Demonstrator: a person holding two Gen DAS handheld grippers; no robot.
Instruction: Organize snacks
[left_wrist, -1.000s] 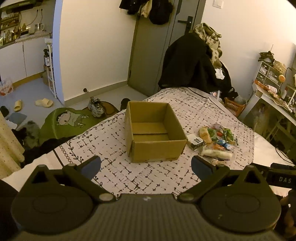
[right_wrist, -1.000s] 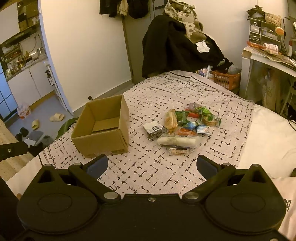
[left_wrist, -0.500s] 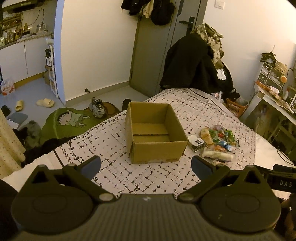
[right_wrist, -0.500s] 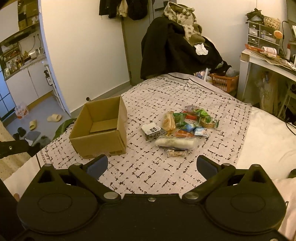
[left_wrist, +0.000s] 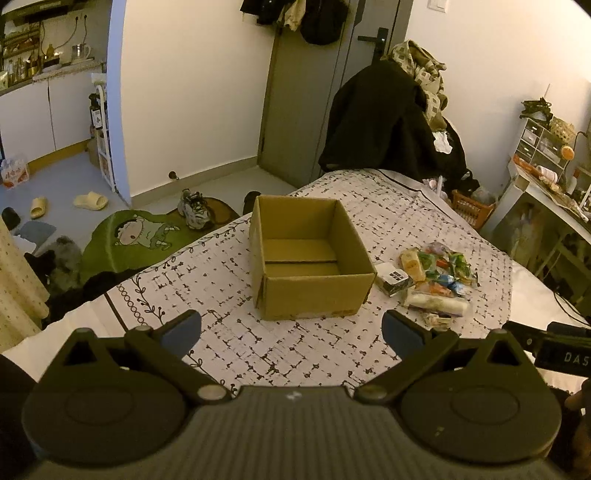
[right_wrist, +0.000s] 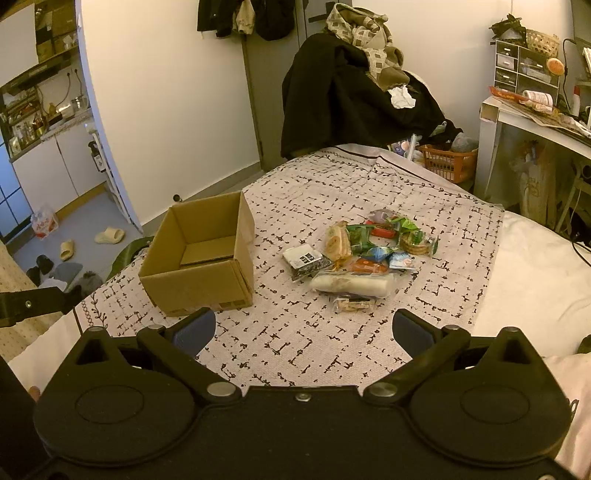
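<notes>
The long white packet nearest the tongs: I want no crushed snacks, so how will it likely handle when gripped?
The long white packet looks like a soft, wrapped roll, so it probably sags if gripped at one end. Its glossy film may slip. Lying on the cloth, it could roll if nudged.

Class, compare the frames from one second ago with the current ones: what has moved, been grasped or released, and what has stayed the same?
Both cameras shifted only slightly. Nothing was grasped or released: the left gripper and right gripper remain open and empty. The cardboard box is still empty, and the snack pile lies untouched beside it on the patterned cloth.
</notes>
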